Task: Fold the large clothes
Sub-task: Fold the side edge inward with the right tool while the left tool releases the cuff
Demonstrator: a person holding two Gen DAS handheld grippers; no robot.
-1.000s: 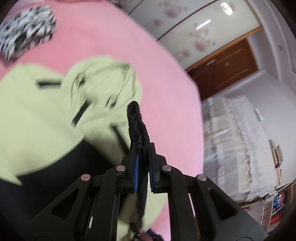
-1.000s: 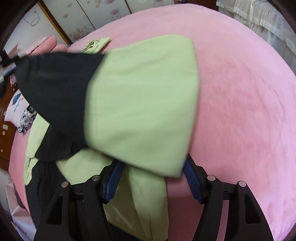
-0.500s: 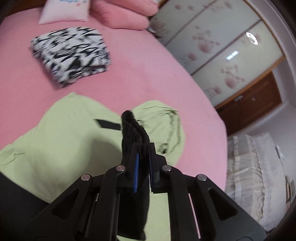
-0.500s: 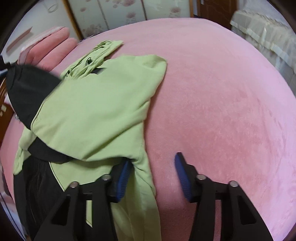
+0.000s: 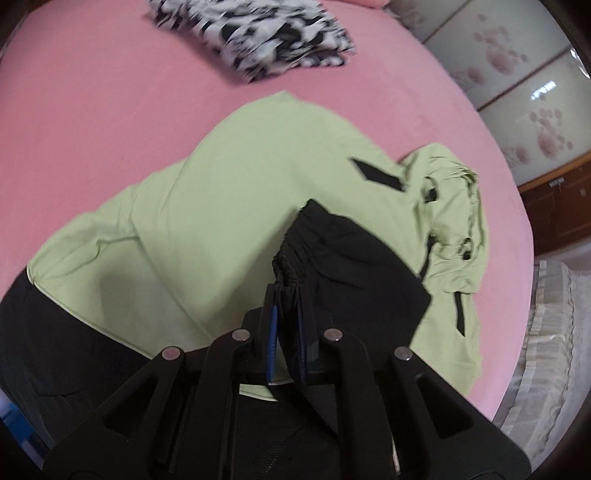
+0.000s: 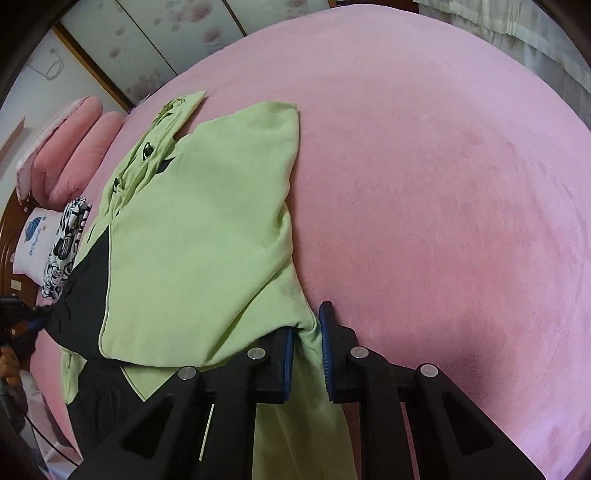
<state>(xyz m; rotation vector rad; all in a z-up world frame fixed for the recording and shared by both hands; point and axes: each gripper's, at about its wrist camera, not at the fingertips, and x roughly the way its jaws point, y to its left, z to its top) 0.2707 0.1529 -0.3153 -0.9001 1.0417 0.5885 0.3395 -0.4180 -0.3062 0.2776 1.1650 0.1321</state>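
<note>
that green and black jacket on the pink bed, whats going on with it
A person with a gripper in each hand is folding the green and black jacket on the pink bed. The left gripper is shut on the black elastic cuff of one sleeve and holds it over the jacket's body. The right gripper has just been closing, and its fingers now pinch a fold of green fabric at the jacket's edge. A folded black-and-white garment lies farther up the bed.
</note>
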